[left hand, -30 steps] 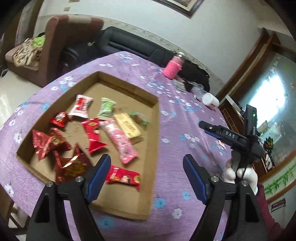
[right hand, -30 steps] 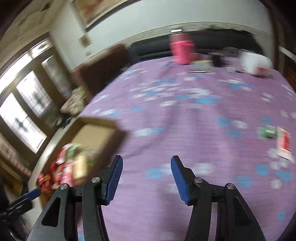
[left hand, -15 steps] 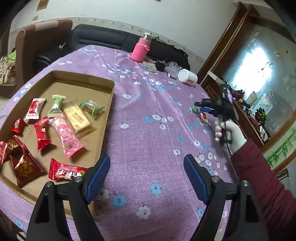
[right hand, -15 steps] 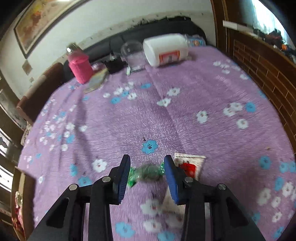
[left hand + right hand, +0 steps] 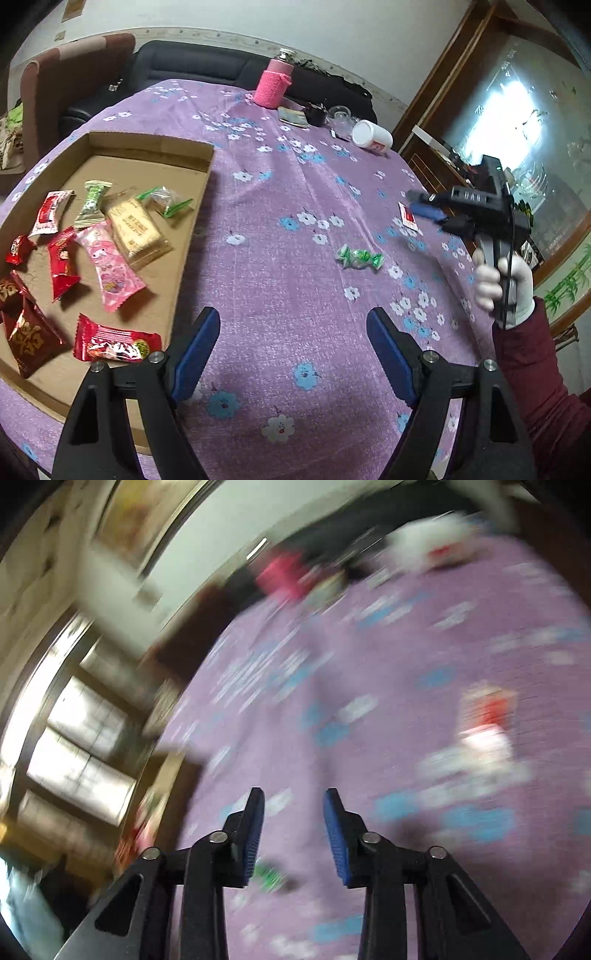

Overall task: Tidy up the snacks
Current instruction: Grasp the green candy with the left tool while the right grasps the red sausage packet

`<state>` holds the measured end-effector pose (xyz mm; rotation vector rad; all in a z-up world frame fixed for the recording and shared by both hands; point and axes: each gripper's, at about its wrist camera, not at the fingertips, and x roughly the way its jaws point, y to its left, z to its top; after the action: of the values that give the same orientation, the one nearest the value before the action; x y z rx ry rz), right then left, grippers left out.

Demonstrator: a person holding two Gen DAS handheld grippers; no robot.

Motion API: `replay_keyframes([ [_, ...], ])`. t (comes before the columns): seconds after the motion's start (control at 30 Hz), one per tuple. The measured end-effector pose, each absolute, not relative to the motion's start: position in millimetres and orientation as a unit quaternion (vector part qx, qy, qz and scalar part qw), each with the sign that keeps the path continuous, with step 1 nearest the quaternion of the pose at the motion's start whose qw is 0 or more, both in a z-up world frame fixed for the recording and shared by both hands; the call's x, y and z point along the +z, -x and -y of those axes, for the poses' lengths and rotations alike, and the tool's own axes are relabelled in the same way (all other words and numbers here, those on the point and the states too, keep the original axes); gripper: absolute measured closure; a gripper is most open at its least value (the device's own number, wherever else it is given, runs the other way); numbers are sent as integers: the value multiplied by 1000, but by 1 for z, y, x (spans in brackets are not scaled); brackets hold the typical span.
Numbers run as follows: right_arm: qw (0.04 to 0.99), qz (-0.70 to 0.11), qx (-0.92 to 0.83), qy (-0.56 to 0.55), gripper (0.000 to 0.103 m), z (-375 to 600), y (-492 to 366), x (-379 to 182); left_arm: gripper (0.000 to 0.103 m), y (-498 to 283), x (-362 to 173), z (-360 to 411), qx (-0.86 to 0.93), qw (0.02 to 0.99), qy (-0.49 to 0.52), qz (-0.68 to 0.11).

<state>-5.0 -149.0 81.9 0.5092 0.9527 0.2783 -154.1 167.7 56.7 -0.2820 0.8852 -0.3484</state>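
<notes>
Lying on the purple flowered table (image 5: 280, 206), a small green candy (image 5: 360, 257) sits by itself, out in the open, between the cardboard box (image 5: 155, 142) and the right claw (image 5: 430, 216). It is well apart from the box.

The box is flat and open on top. Inside it are lots of snacks: a long pink pack (image 5: 110, 266), a tan cracker pack (image 5: 136, 229), a pale green candy (image 5: 94, 201), a clear bag with green ends (image 5: 166, 201), a white and red pack (image 5: 51, 212), and a few shiny red packs, one of them (image 5: 116, 343) near the front wall of the box.

The left claw (image 5: 293, 354) is spread wide over the table beside the box. Nothing is in it.

The right claw is held by a hand in a white glove (image 5: 504, 284) with a dark red sleeve (image 5: 535, 373). It is up above the table, close to a white and red packet (image 5: 408, 218). Its jaws are opening, and nothing is between them. The right wrist picture is very blurry, but the green candy shows there too, low by the left finger of the claw.

Far back on the table stand a pink bottle (image 5: 273, 86) and a white jar (image 5: 371, 136) on its side.
</notes>
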Motion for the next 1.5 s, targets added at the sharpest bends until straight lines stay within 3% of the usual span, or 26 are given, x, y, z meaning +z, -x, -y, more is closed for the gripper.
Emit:
replay_keyframes([
  [0.07, 868, -438, 42, -231, 47, 181, 4, 80, 22, 154, 56, -164, -171, 878, 133, -426],
  [0.23, 858, -447, -39, -251, 47, 220, -4, 52, 22, 152, 57, -147, -182, 879, 105, -428],
  [0.57, 881, -440, -84, -153, 47, 184, -46, 32, 22, 88, 48, -59, -239, 867, -41, -435],
  [0.63, 886, -440, -93, -116, 55, 175, -47, 30, 22, 75, 42, -44, -245, 862, -62, -440],
  [0.67, 886, -443, -96, -100, 71, 172, -47, 31, 22, 70, 39, -36, -251, 860, -75, -438],
  [1.03, 882, -448, -46, -142, 71, 177, -40, 32, 23, 37, 6, 10, -261, 837, -187, -444],
  [1.1, 881, -448, -37, -148, 71, 174, -39, 32, 40, 37, 8, 9, -272, 836, -174, -444],
  [1.13, 882, -446, -34, -150, 71, 173, -38, 33, 68, 36, 9, 8, -281, 833, -161, -448],
  [1.17, 883, -444, -33, -150, 71, 171, -37, 33, 83, 36, 10, 8, -279, 835, -155, -447],
  [1.33, 890, -428, -16, -157, 71, 166, -32, 38, 83, 41, 13, -3, -259, 847, -130, -446],
  [1.5, 899, -408, 11, -158, 71, 150, -26, 49, 83, 55, 41, -56, -252, 863, -32, -436],
])
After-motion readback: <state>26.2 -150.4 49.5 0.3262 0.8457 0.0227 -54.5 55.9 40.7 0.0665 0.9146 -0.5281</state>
